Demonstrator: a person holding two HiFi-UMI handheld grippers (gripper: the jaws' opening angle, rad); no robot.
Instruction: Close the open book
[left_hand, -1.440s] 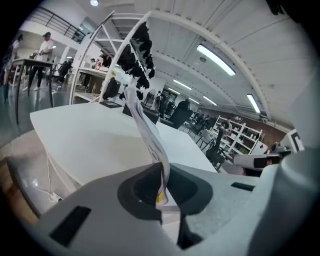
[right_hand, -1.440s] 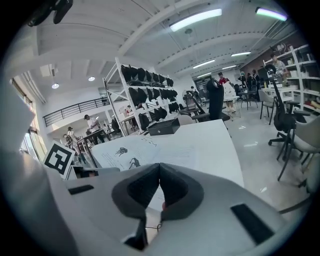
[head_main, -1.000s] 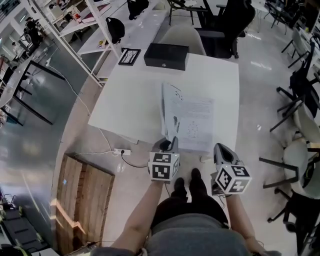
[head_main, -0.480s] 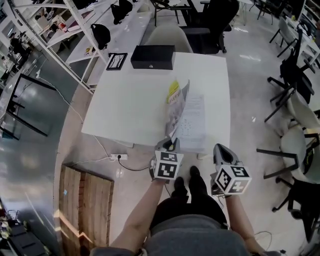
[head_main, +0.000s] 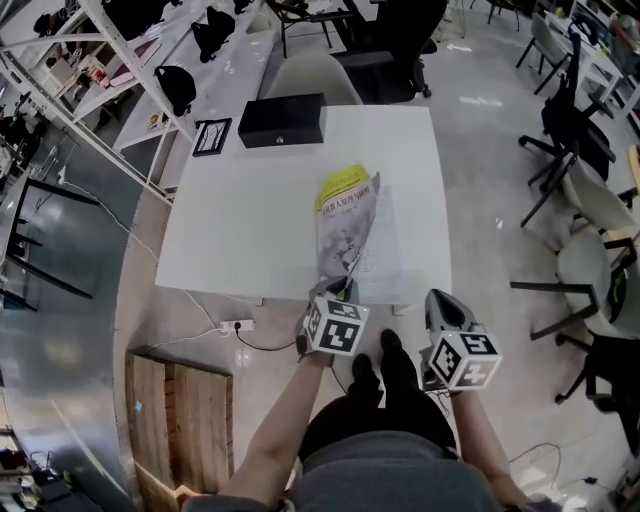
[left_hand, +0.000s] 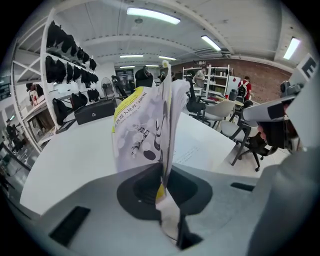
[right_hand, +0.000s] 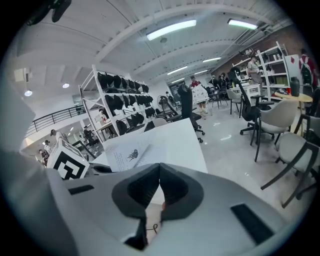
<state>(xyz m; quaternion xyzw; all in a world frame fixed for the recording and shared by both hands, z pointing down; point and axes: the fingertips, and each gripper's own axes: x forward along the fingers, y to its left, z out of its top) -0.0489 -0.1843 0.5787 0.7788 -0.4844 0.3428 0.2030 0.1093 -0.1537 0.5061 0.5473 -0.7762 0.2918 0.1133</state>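
On the right half of the white desk (head_main: 250, 200), close to its near edge, lies the book (head_main: 380, 250), part open. Its right-hand pages (head_main: 385, 255) rest flat on the desk, while the left half (head_main: 345, 215), a yellow-banded cover with several leaves behind it, stands raised near upright over the spine. The left gripper (head_main: 338, 292) has its fingers (left_hand: 140, 192) drawn narrow and pinched on the near lower edge of that raised half; the left gripper view shows the paper running straight up from between them. The right gripper (head_main: 440, 305) hangs off the near right corner of the desk, just beside the book but apart from it, its fingers (right_hand: 137, 190) brought together with nothing between them. Further back on the desk, well apart from the book, stand a black box (head_main: 282, 120) and a small picture frame (head_main: 211, 137). Assessment: the closing swing is in hand and roughly half done, the cover being at the top of its arc. The next move calls for carrying the held edge over to the right, past upright, and lowering it onto the flat pages before letting go. The loose leaves could sag or fold under the cover, so a steady lowering is advisable, and the idle right gripper is well placed to press the cover flat.
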